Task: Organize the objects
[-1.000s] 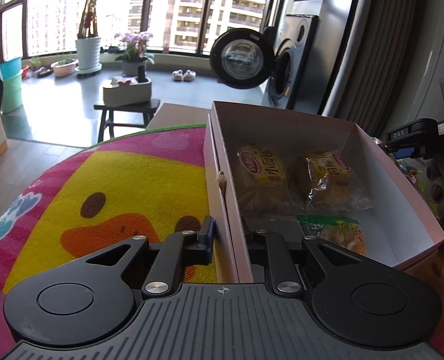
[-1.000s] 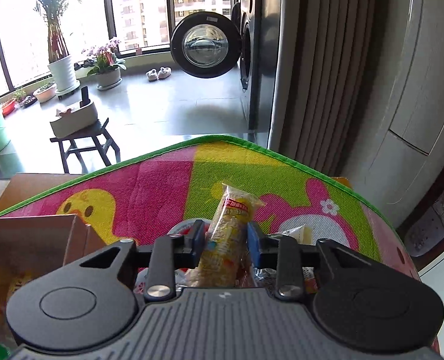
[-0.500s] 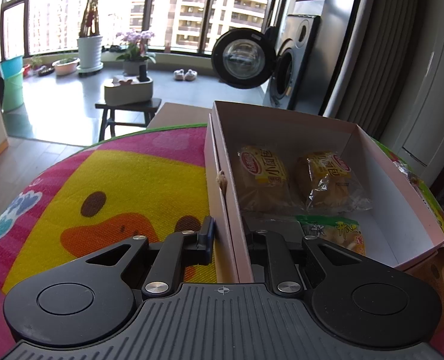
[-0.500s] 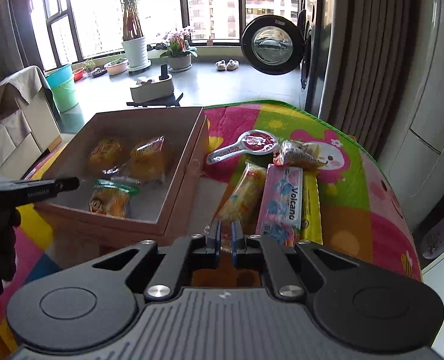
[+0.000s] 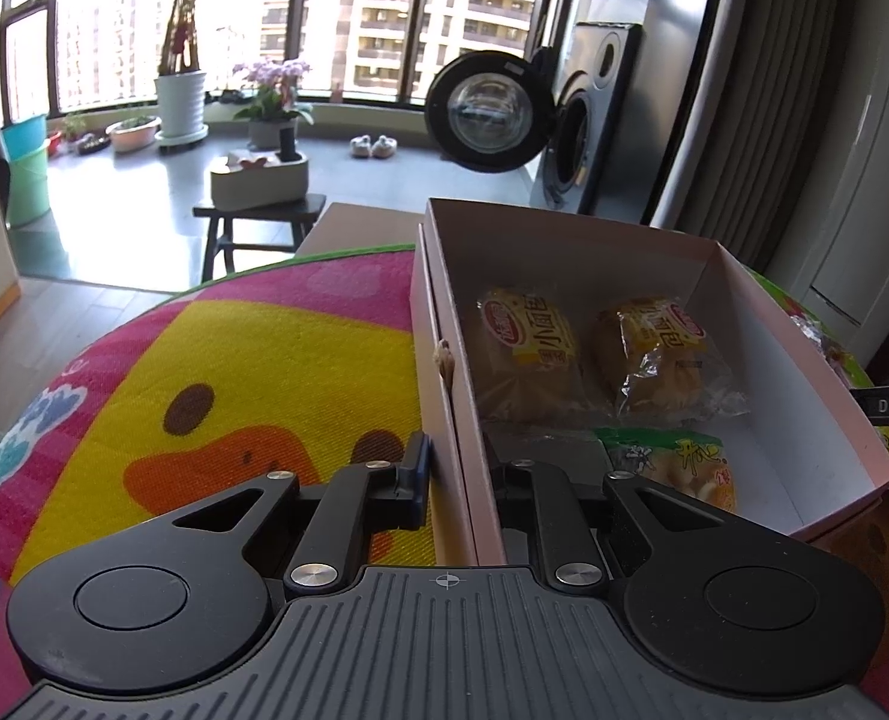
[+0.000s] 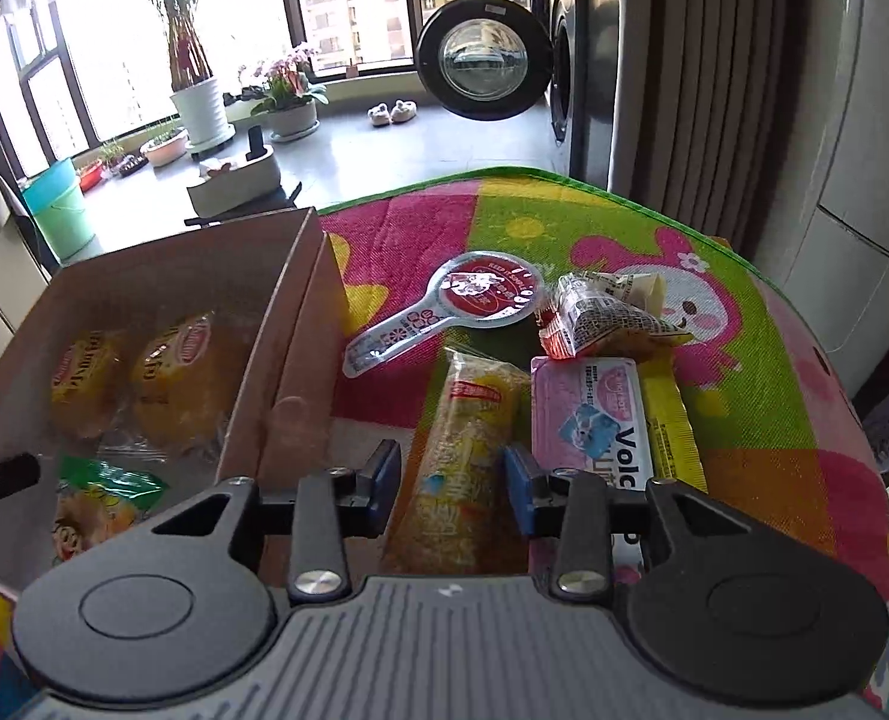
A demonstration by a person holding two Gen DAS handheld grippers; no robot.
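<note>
We steady the cardboard box [image 5: 762, 324] by its left wall, which our left gripper [image 5: 457, 483] pinches; if that thin wall bends or slips, the box skids on the mat [image 6: 762, 324]. Our right gripper [image 6: 449, 480] stands open around the long yellow snack packet [image 6: 465, 468], just right of the box, and closing off-centre could crush the snack or drag in the pink pack [image 6: 588, 420] beside it.

Strong daylight thru tall blown-out windows [image 5: 384, 18]; foreground dimmer, box interior shadowed; fisheye bends edges; sharp focus.
</note>
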